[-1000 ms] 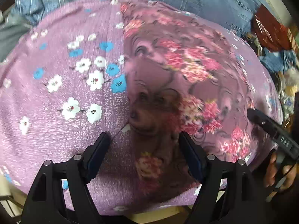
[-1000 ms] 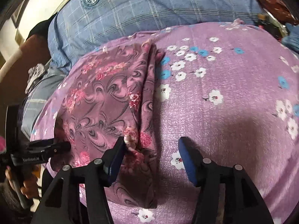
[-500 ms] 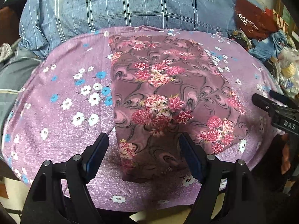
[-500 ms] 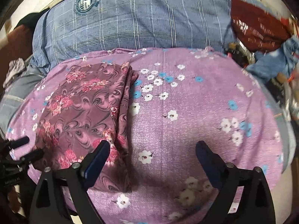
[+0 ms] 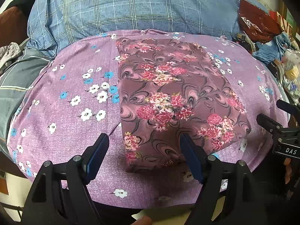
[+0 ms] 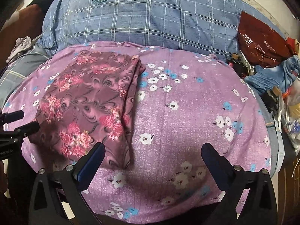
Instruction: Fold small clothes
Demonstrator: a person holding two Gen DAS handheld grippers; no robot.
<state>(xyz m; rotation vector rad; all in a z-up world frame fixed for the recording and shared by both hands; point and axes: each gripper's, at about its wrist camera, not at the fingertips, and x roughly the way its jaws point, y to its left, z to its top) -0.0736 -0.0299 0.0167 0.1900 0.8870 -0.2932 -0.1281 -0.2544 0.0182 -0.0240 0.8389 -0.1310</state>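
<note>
A folded mauve cloth with pink flowers (image 5: 174, 101) lies flat on the purple flowered sheet (image 5: 78, 112). It also shows in the right wrist view (image 6: 88, 108), at the left of the sheet (image 6: 187, 112). My left gripper (image 5: 143, 157) is open and empty, held above the cloth's near edge. My right gripper (image 6: 152, 161) is open wide and empty, above bare sheet to the right of the cloth. Each gripper shows at the edge of the other's view: the right one (image 5: 277, 123) and the left one (image 6: 16, 121).
A blue checked bedcover (image 5: 131, 9) lies behind the sheet. A dark red plastic bag (image 6: 262, 39), blue clothes (image 6: 275, 75) and assorted clutter sit at the right. Grey striped fabric (image 5: 13, 75) lies at the left.
Both grippers have pulled back and up from the cloth, so more of the bed shows. The right gripper has opened wider and let go of the cloth's edge.
</note>
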